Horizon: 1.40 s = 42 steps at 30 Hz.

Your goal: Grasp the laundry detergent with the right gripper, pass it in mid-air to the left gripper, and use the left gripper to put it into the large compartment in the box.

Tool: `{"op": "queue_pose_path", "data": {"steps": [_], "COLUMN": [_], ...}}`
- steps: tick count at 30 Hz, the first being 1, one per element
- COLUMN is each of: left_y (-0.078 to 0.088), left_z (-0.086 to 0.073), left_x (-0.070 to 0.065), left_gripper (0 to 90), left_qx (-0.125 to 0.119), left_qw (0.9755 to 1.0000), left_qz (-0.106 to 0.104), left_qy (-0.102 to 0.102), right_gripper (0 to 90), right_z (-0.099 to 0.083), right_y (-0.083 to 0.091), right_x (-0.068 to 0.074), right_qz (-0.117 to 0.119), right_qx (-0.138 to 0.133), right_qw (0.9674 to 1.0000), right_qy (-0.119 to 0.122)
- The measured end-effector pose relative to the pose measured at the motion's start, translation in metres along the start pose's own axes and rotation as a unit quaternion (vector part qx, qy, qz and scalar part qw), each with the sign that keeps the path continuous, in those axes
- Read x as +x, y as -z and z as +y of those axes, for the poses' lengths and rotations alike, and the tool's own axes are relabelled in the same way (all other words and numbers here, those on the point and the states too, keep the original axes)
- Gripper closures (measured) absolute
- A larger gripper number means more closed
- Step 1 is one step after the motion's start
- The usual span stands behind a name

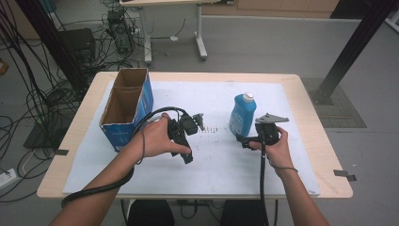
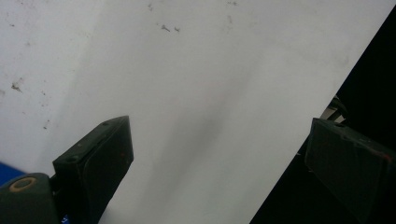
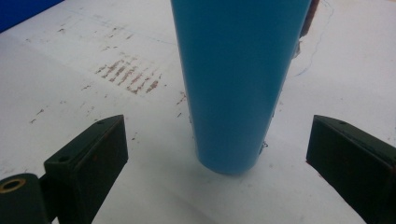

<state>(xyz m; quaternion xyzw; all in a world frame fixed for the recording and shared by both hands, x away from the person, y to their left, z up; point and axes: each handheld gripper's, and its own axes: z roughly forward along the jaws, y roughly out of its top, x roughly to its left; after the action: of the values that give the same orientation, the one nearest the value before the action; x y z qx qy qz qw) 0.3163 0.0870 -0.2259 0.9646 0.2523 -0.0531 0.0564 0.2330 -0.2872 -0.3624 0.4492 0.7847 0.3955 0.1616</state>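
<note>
Approach step in hand: right tool [image 3: 217,154] released, jaws flanking upright blue bottle [image 3: 236,79], which stands at its 12 o'clock on the surface [image 1: 301,94]. Left tool [image 2: 217,158] released, idle. Judged next: advance, clench.

Black tools [image 1: 188,136] [image 1: 254,136], 2 blocky jaws each, trailing black cables; bare forearms.

I see even, soft overhead light, faint shadows on the bench [image 1: 301,94], and both gripper views slightly blurred.
</note>
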Motion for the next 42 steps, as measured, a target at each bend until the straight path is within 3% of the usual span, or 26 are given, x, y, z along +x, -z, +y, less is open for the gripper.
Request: {"op": "queue_pose_path", "data": {"steps": [42], "left_y": [0.0027], "left_z": [0.0022], "left_x": [0.0002], "left_gripper": [8.2], "left_qx": [0.001], "left_qw": [1.0], "left_qz": [0.001], "left_qy": [-0.001], "right_gripper": [5.1], "right_z": [0.0], "right_y": [-0.0001], "right_x": [-0.001], "right_qz": [-0.002], "right_qx": [0.0], "right_qw": [1.0], "right_qy": [-0.003]}}
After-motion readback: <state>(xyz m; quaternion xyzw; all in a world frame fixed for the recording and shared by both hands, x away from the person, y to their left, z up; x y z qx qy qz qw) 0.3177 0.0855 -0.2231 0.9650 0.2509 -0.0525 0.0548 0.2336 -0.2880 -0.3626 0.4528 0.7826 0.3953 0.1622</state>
